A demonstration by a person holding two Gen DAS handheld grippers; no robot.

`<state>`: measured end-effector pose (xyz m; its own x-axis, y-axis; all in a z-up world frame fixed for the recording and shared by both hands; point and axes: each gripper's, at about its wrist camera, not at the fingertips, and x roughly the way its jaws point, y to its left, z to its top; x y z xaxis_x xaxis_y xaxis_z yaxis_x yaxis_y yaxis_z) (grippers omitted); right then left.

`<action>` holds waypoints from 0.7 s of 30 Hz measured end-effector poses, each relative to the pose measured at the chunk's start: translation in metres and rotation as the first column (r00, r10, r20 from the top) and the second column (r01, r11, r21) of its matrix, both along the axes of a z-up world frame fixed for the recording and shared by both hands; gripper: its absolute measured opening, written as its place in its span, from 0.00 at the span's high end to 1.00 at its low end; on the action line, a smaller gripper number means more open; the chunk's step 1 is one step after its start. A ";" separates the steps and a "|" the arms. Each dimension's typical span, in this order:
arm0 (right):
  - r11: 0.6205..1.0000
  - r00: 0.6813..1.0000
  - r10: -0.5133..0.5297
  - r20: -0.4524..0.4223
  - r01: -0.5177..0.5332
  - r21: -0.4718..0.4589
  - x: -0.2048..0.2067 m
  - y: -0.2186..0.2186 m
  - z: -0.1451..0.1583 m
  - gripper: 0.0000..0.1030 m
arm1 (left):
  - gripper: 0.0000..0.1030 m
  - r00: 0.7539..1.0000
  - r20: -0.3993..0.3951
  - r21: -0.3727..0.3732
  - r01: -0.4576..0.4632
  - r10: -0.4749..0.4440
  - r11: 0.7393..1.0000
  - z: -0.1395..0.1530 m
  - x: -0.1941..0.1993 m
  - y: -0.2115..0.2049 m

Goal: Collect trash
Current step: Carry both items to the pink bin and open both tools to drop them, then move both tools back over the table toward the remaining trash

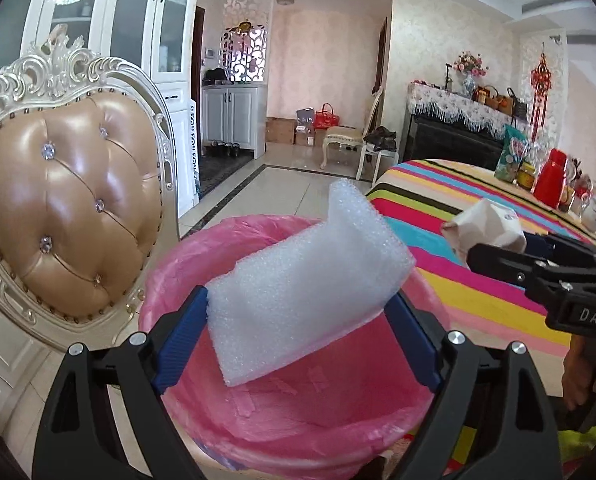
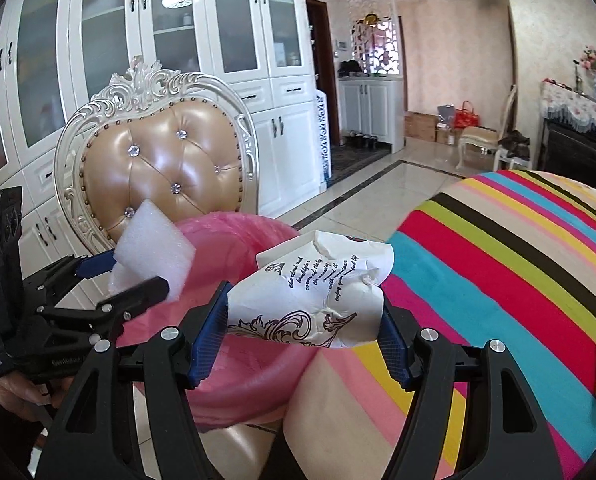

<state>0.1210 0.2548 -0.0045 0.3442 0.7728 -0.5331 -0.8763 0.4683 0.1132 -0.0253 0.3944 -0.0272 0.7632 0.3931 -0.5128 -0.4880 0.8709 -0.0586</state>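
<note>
White foam sheet (image 1: 294, 284) clamped in left gripper (image 1: 298, 316) above pink-lined bin (image 1: 202, 248); crumpled paper cup (image 2: 309, 296) clamped in right gripper (image 2: 298, 336).

Home dining room, ornate chair (image 1: 70, 184), striped tablecloth (image 1: 457, 216), glass-door cabinets (image 2: 146, 52)

Your left gripper (image 1: 298, 312) and right gripper (image 2: 303, 320) share a build: matte black angular arms studded with round silver screws, ribbed blue pads (image 1: 182, 340) lining the fingers, white lettering on the black bodies, and bare skin gripping the handles.
</note>
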 end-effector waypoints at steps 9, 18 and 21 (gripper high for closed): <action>0.999 0.998 0.038 -0.040 -0.038 -0.009 0.004 0.027 -0.013 0.35 | 0.05 0.996 0.052 -0.059 -0.074 0.077 0.995 -0.002 -0.021 0.023; 0.998 0.996 0.070 -0.052 -0.070 0.005 -0.003 0.041 -0.016 0.17 | 0.05 0.984 0.071 -0.013 -0.162 0.162 0.987 0.010 -0.053 0.026; 0.998 0.997 0.067 -0.042 -0.066 0.008 -0.007 0.032 -0.010 0.17 | 0.05 0.980 0.076 -0.003 -0.184 0.183 0.983 0.012 -0.062 0.024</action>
